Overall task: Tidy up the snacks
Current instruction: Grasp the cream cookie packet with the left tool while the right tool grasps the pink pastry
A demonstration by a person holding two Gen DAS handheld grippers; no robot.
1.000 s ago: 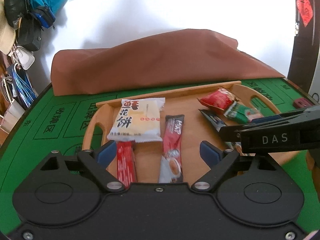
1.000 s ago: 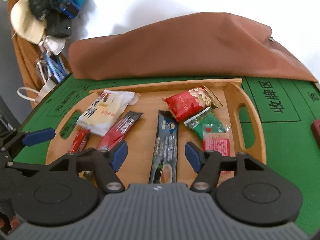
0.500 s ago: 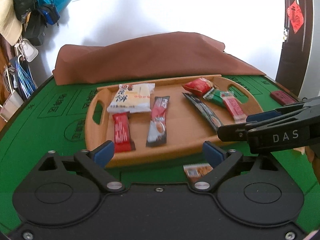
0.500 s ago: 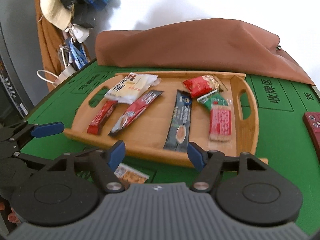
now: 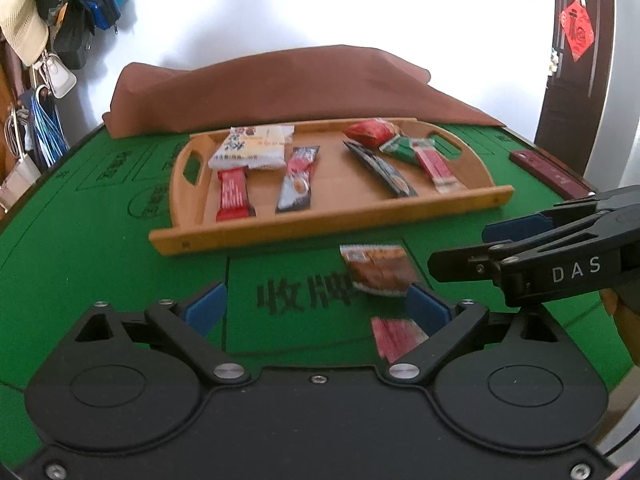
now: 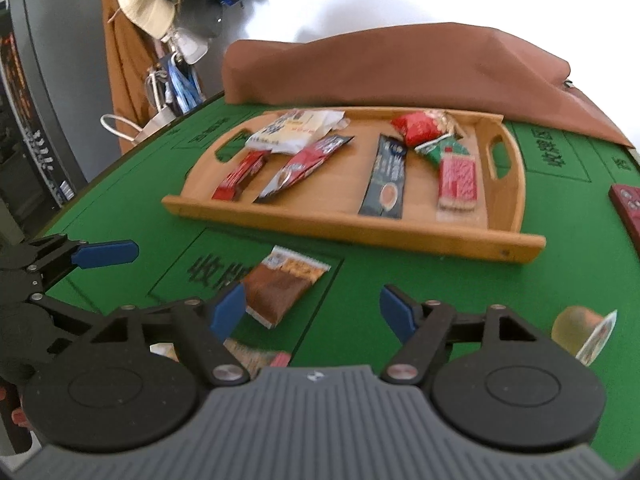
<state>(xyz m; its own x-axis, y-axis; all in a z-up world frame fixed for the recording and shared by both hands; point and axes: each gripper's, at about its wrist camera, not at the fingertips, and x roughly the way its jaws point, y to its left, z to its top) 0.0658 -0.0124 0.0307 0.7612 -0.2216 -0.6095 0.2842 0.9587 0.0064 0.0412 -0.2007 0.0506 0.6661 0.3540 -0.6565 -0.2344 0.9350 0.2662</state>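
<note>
A wooden tray [image 5: 340, 220] [image 6: 400, 236] on the green table holds several snack packets, among them a white biscuit pack [image 5: 252, 148] and a dark coffee stick [image 6: 386, 178]. A brown snack packet [image 5: 378, 268] [image 6: 280, 292] lies on the felt in front of the tray. A red packet [image 5: 396, 338] lies nearer, partly hidden by my left gripper [image 5: 316, 308], which is open and empty. My right gripper [image 6: 312, 306] is open and empty, its left finger beside the brown packet. A jelly cup [image 6: 584, 330] lies at the right.
A brown cloth [image 5: 280, 88] covers something behind the tray. A dark red box [image 5: 552, 174] lies at the table's right edge. Bags and hats [image 5: 52, 20] hang on the left wall. Another packet [image 6: 256, 354] lies partly under my right gripper.
Both grippers have pulled back from over the tray toward the table's near edge. The brown packet, red packet and jelly cup have come into view.
</note>
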